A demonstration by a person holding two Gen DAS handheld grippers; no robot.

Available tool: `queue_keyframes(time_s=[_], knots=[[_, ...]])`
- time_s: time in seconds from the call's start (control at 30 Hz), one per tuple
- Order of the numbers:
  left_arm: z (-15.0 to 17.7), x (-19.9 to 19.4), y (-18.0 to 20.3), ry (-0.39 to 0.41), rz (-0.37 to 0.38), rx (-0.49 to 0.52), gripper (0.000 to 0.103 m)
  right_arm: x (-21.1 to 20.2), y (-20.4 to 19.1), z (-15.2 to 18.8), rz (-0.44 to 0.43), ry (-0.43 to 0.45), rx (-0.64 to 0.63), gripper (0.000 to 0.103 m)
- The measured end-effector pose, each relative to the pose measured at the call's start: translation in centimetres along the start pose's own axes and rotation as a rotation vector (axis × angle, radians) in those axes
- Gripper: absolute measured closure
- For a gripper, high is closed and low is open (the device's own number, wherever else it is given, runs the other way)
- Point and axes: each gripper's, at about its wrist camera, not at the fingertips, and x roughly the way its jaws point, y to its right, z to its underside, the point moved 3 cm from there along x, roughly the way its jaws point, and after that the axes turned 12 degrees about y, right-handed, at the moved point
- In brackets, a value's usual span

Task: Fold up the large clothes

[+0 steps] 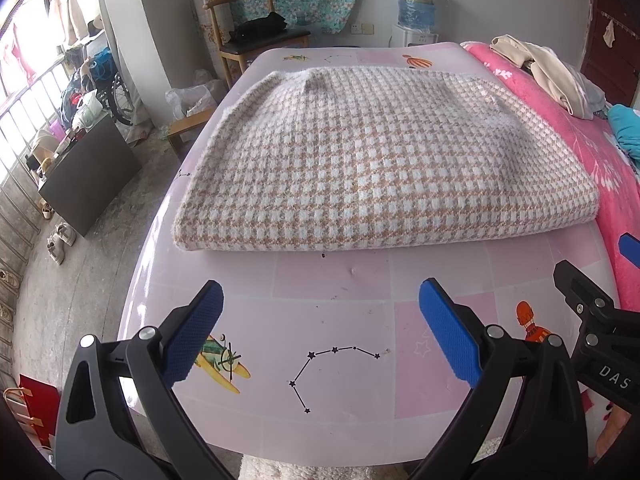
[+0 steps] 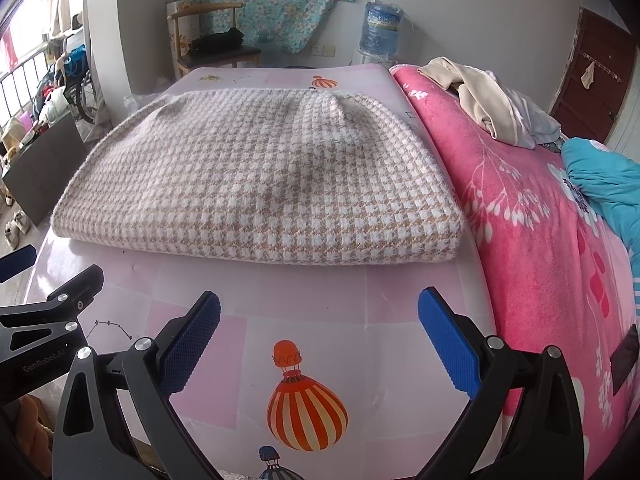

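Two grippers, both empty, held side by side over the near part of the surface (image 1: pixel 336 392).

Item 1: left gripper (image 1: pixel 320 332). Fingers spread wide, holding nothing, clear of the cloth.

Item 2: right gripper (image 2: pixel 319 334). Fingers likewise wide apart and empty; one of its blue pads shows at the right edge of the left wrist view.

Item 3: checked knit garment (image 1: pixel 372 160), beige and white, thick. Lies in a folded rectangle on the middle and far part of the pink printed surface, its doubled edge toward the grippers, its right side just beside the pink floral blanket (image 2: pixel 540 208).

Item 4: loose cream and grey clothes (image 2: pixel 492 100), heaped on the blanket at far right; a teal cloth (image 2: pixel 604 184) lies nearer, at the right edge.

Item 5: chair (image 1: pixel 256 40) beyond the far edge, dark bundle on its seat.

Containers: water jug (image 2: pixel 380 26) on its dispenser, far right of centre, contents unclear; red bag (image 1: pixel 36 404) on the floor, near left, contents not visible.

Judgement of step: the garment looks largely folded, possibly finished. Should another fold be wanted, take both near corners at once, pinching through all layers, lift evenly and lay the edge to the far edge squarely, so that the bulky knit does not slide or skew.
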Motion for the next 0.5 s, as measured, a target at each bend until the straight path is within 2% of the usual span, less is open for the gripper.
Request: queue_keyframes(time_s=[0.5], knots=[[-0.04, 0.09, -0.13, 0.002, -0.004, -0.003, 0.008, 0.08, -0.12, 0.17, 0.004, -0.002, -0.003, 0.006]])
